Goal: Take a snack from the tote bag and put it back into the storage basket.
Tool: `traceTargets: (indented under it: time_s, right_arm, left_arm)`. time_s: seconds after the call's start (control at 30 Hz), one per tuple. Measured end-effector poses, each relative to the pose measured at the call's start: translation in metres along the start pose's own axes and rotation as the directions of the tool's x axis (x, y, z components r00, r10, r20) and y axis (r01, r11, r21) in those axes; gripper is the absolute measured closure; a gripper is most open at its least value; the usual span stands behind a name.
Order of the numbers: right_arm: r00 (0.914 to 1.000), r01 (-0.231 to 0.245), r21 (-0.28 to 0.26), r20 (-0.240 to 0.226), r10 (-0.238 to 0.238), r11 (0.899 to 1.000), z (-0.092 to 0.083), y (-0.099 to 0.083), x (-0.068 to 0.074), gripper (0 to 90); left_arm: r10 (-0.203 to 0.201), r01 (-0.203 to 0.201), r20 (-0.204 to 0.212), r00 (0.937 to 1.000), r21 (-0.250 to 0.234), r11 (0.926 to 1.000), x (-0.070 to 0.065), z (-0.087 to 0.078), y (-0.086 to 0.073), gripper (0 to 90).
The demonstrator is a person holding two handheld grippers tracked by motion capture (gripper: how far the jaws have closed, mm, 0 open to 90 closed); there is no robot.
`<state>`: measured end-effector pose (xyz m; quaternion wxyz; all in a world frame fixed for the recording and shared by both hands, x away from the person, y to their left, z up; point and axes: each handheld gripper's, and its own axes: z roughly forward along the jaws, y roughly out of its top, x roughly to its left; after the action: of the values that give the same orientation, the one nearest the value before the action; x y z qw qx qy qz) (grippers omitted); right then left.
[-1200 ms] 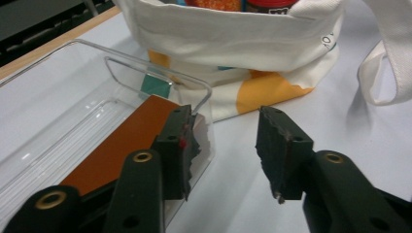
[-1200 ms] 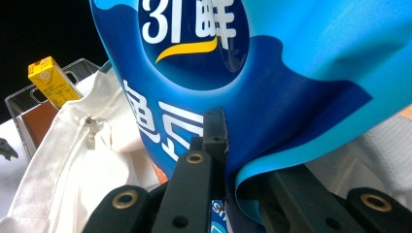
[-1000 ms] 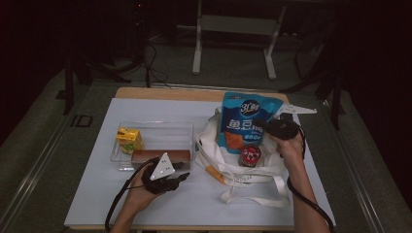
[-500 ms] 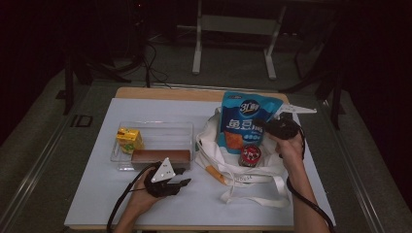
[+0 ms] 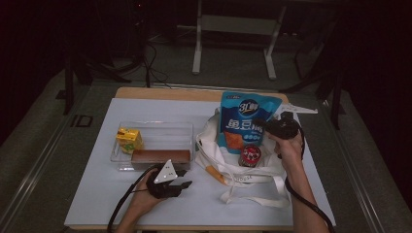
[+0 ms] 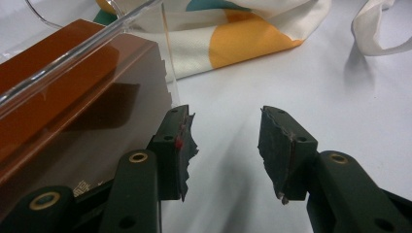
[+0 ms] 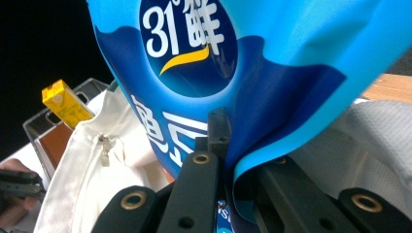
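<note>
White table (image 5: 145,204) under dim light: my right gripper (image 5: 272,128) has its jaws clamped on the blue snack pouch (image 5: 245,121), which stands upright, long axis vertical, in the tote bag (image 5: 252,177). Next I'd lower and release it. My left gripper (image 6: 226,141), jaws just opening and empty, sits beside the clear tray (image 5: 187,131).

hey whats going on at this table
A person is working with a gripper in each hand. The right gripper is shut on a blue snack pouch, holding it upright in a white tote bag beside a small red can. The left gripper is open and holds nothing, low over the table by a clear tray with a brown box and a yellow carton.
</note>
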<state>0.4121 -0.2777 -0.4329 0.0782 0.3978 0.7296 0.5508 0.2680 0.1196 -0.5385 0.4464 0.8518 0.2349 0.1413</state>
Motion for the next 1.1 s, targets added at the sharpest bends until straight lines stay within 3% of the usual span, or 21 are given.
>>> traceTargets:
  time_s: [0.5,1.1]
  right_arm:
    - [0.9976,-0.065,-0.049,-0.027,0.063,0.997,-0.005,0.007,0.004,90.0]
    - [0.9946,-0.095,-0.114,-0.052,0.09,0.989,-0.019,0.026,0.016,90.0]
  left_arm:
    - [0.02,-0.02,0.002,0.9998,0.006,0.9998,-0.002,0.001,0.0,53.7]
    - [0.014,-0.014,0.013,0.9998,0.008,0.9999,-0.001,0.001,0.0,52.2]
